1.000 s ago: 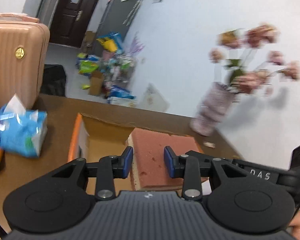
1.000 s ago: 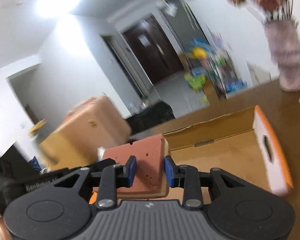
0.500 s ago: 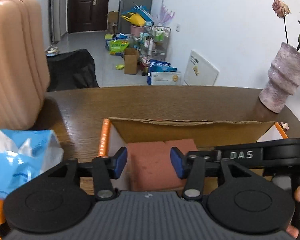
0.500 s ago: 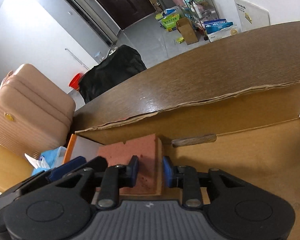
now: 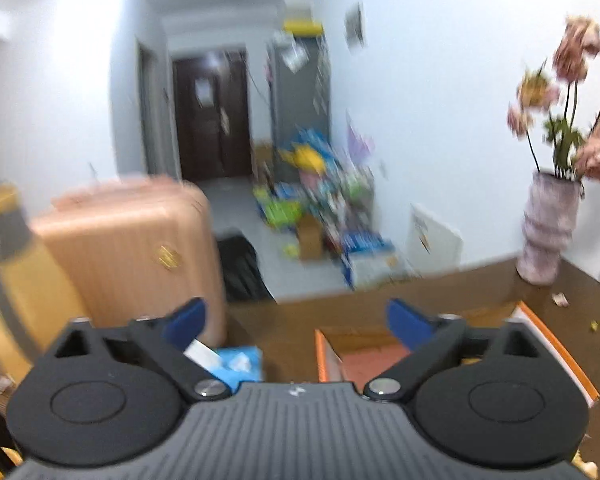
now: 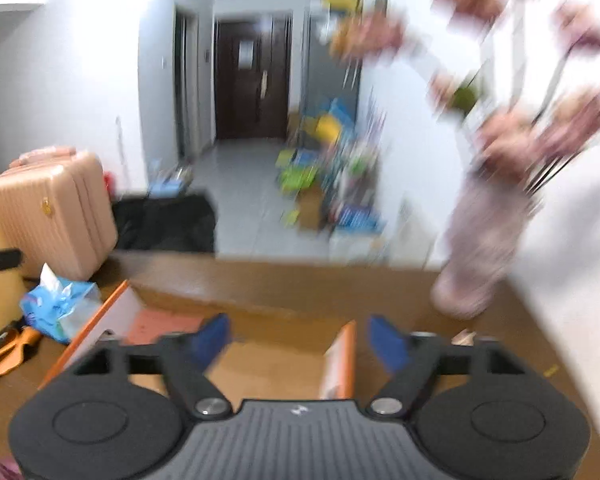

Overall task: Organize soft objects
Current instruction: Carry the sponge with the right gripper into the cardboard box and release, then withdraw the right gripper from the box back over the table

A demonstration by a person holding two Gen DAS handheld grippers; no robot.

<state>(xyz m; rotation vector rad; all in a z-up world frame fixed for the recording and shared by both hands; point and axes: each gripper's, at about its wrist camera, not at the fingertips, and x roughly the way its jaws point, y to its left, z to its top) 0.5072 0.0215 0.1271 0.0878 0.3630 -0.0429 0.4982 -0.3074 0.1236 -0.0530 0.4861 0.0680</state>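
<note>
- One cardboard box (image 6: 342, 364) is sitting on the brown table (image 6: 260, 280), holding one reddish sponge (image 5: 370, 362) flat in its left end.
- One tissue pack (image 6: 58, 306) is lying just beside the box; one vase (image 5: 546, 228) is standing well apart.
- Both claws, the left gripper (image 5: 296, 322) and the right gripper (image 6: 298, 338), are gaping wide after just opening, gripping nothing.
- Sponge and tissues are looking light and squashy; pinching the sponge across its thin edge seems best.

Sponge (image 5: 370, 362): brick red
Box (image 5: 556, 354): orange rim
Suitcase (image 6: 56, 216): ribbed peach-pink
Tissue pack (image 6: 58, 308): blue
Tabletop (image 6: 284, 284): brown woodgrain
</note>
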